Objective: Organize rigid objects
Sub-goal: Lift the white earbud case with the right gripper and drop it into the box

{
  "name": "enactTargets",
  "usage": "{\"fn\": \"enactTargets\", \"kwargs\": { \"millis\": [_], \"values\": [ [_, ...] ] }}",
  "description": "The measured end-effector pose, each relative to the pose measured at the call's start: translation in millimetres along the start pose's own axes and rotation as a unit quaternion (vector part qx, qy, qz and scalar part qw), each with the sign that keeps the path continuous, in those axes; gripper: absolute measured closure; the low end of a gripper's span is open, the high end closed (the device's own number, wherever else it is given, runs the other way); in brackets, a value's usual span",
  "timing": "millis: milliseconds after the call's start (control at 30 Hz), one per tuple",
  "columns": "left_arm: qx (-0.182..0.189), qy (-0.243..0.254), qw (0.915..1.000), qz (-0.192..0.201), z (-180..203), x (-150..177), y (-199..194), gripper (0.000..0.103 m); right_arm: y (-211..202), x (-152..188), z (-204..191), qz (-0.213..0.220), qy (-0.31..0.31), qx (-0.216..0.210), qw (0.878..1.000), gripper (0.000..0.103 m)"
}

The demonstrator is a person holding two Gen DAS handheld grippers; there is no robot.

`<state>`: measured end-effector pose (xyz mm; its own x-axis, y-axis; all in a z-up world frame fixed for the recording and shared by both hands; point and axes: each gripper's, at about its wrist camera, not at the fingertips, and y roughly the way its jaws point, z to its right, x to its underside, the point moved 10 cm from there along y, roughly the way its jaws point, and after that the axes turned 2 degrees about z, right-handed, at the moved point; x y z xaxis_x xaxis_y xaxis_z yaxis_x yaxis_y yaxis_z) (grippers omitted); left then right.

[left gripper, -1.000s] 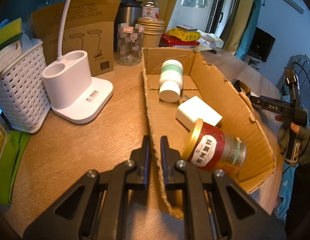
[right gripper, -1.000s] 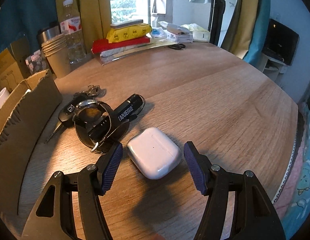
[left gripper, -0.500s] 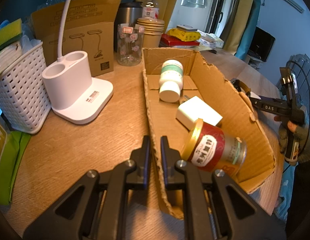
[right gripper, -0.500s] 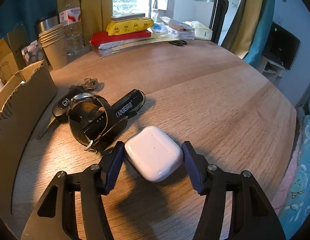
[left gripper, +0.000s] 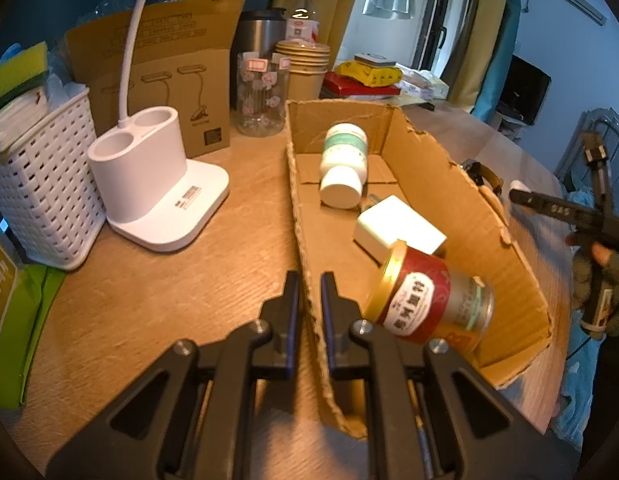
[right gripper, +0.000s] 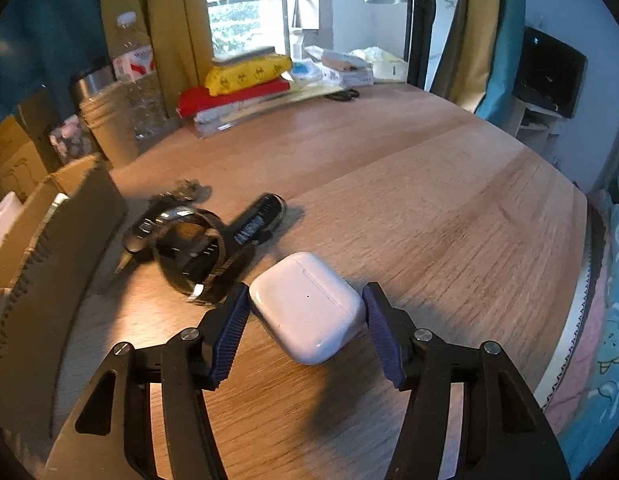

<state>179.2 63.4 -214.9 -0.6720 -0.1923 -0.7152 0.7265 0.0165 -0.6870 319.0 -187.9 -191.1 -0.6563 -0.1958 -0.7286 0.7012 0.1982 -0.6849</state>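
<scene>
The right claw (right gripper: pixel 305 316) has its two blue ribbed pads pressed against the flanks of a white earbud case (right gripper: pixel 307 306), jaws roughly half apart because the case itself fills the gap; the case sits crosswise between them, its rounded ends free, and the blur and the shadow below it suggest it is clear of the worktop (right gripper: pixel 429 184), though I cannot be sure; a sideways grip on the flatter faces makes sense for so smooth a shell, since the ribbing has something to bite.

Just beyond the case, toward the worktop's left side, lie a wristwatch (right gripper: pixel 189 252) curled on its strap, a small black flashlight (right gripper: pixel 257 224) leaning across it, and a car key (right gripper: pixel 149 216) partly hidden behind; these look like the remaining loose items, gathered beside the outer wall of the cardboard box (right gripper: pixel 49 240).

The left claw (left gripper: pixel 307 308) is pinched almost fully together on the box's near wall (left gripper: pixel 305 240), the cardboard edge caught between the pads; in my judgement this steadies the light box while the other hand loads it.

Inside the box (left gripper: pixel 489 220) already rest a white pill bottle (left gripper: pixel 343 164) on its side toward the far end, a white charger block (left gripper: pixel 397 230) mid-floor, and a red-labelled tin (left gripper: pixel 425 300) tipped near the front corner.
</scene>
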Motion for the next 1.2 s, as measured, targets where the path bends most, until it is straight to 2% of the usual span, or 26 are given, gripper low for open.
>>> {"fn": "enactTargets", "kwargs": {
  "millis": [333, 600, 900, 1033, 1200],
  "values": [
    [-0.003, 0.002, 1.0000, 0.003, -0.9, -0.2, -2.1, 0.092, -55.7, -22.4, -11.3, 0.048, 0.002, -0.016, 0.999, 0.042],
    [-0.001, 0.002, 1.0000, 0.006, -1.6, -0.4, -3.4, 0.092, -69.1, -27.3, -12.3, 0.064, 0.013, -0.023, 0.998, 0.042],
    [-0.002, 0.005, 0.9999, 0.013, -2.9, -0.5, -6.6, 0.092, -80.0, -38.9, -33.6, 0.084, 0.001, -0.033, 0.996, 0.042],
    [-0.002, 0.006, 0.9999, 0.014, -1.7, 0.1, -7.6, 0.092, -85.1, -41.0, -61.1, 0.090, -0.012, -0.067, 0.994, 0.042],
    [-0.001, 0.005, 0.9999, 0.015, -1.4, 0.0, -7.6, 0.092, -95.1, -47.7, -124.8, 0.098, -0.041, -0.135, 0.985, 0.042]
  ]
}}
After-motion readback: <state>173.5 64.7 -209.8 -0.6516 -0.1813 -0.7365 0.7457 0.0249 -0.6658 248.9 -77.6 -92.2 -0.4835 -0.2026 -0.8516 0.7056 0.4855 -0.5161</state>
